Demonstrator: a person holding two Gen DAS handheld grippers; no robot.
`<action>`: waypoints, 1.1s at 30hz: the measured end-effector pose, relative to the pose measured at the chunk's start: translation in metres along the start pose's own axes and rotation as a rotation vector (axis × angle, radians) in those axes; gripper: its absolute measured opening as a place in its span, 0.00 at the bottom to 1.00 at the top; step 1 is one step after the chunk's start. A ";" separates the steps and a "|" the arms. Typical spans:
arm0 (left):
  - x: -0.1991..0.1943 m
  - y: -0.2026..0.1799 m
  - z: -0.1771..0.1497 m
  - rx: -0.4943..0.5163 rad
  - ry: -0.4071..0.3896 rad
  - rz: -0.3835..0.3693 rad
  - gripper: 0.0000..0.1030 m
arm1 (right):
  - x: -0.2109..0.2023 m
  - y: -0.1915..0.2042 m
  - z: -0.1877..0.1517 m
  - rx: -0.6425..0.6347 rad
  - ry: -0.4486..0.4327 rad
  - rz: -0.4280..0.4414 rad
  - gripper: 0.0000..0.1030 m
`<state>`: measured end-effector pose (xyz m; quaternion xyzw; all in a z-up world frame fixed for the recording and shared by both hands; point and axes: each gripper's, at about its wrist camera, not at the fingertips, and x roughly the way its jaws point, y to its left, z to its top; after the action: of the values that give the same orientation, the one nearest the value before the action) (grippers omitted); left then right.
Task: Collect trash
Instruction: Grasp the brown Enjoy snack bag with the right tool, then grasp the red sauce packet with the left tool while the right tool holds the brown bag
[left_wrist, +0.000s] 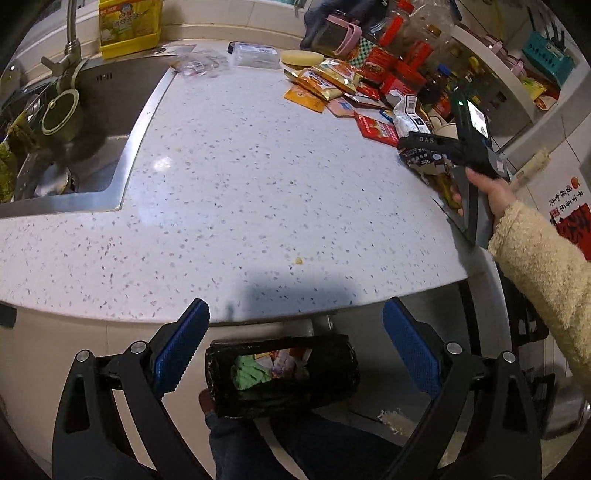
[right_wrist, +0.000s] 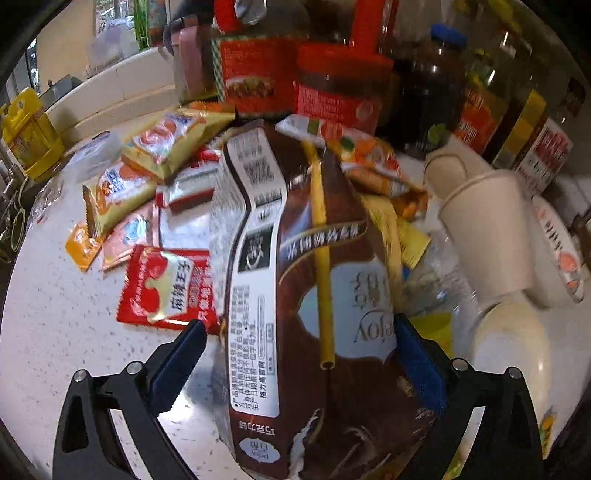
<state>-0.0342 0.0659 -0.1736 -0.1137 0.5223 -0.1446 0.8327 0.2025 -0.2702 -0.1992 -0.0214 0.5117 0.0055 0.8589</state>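
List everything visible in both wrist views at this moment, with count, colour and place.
Milk carton: one, brown and white, yellow straw attached, between the right gripper's fingers.
Snack wrappers: a dozen or so, red, orange and yellow, far right of the countertop.
Countertop: one, white speckled.
Sink: one, steel, left, holding dishes.
Trash bin: one, black-lined, on the floor below the counter edge, already holding trash.
Detergent jug: one, yellow, behind the sink.
Paper cups: two, white, lying right of the carton.
Jars and bottles: several, red-labelled or dark, at the back.
Left gripper: open, above the bin.
Right gripper: closing around the carton.
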 end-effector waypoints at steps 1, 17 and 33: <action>0.001 0.000 0.001 0.001 0.001 0.001 0.90 | -0.003 -0.002 -0.001 0.008 -0.018 0.012 0.81; 0.078 -0.103 0.128 0.471 -0.021 -0.143 0.90 | -0.165 -0.030 -0.046 0.149 -0.304 0.193 0.78; 0.231 -0.173 0.232 0.812 0.212 -0.153 0.90 | -0.190 -0.064 -0.112 0.299 -0.244 0.231 0.77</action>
<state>0.2498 -0.1690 -0.2085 0.2004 0.4960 -0.4107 0.7384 0.0153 -0.3367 -0.0838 0.1659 0.3983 0.0305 0.9016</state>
